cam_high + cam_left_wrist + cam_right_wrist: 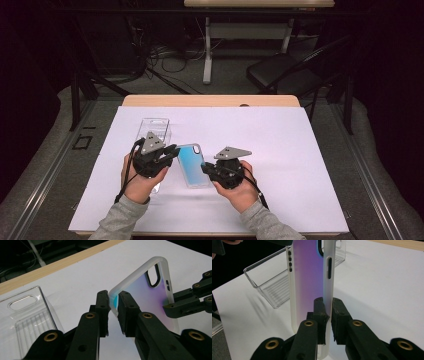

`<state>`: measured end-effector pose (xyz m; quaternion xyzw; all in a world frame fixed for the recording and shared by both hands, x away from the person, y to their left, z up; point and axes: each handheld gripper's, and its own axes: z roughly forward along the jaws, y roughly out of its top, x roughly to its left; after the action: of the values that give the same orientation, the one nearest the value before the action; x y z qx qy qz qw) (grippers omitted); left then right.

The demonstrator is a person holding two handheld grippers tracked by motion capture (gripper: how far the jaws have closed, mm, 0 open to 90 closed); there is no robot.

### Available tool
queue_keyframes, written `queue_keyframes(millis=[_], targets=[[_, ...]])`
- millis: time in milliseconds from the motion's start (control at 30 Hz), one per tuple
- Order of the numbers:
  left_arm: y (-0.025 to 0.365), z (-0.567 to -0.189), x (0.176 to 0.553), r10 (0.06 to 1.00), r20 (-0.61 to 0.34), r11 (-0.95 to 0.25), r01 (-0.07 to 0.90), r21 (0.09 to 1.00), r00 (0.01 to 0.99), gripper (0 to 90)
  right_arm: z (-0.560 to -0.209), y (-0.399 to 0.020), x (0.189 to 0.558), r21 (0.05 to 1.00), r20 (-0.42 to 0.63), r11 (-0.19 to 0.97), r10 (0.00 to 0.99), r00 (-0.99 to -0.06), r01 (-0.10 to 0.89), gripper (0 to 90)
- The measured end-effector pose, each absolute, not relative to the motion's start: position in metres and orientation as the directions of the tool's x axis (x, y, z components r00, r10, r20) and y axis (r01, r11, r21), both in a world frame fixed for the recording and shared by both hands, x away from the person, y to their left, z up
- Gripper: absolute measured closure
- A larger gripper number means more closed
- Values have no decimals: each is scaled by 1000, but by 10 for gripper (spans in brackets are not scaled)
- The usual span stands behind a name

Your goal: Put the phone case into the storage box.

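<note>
Frosted blue-to-purple phone case [192, 164] held off the table from both sides.
Left gripper [172, 151] pinches one rim, right gripper [205, 169] the opposite rim, both jaws nearly closed; shared grip steadies it beside the clear plastic box [152, 129].

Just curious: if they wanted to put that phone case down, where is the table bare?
The white sheet is bare right of the right gripper and along its far edge. It is crowded at the left, where the clear box sits by the left gripper and phone case.
</note>
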<state>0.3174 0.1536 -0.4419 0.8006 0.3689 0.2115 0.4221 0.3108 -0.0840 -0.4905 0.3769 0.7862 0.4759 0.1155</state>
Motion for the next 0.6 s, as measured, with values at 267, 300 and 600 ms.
queue_keyframes(millis=[267, 300, 600], targets=[[154, -442, 318, 777, 10, -362, 433, 826, 629, 804, -491, -83, 311, 834, 178, 266, 700, -691, 483, 831], [154, -442, 318, 777, 10, -361, 433, 826, 629, 804, -491, -83, 311, 834, 178, 266, 700, -692, 483, 831], [155, -442, 317, 782, 5, -353, 437, 827, 623, 809, -492, -83, 311, 835, 183, 261, 697, -693, 484, 832]])
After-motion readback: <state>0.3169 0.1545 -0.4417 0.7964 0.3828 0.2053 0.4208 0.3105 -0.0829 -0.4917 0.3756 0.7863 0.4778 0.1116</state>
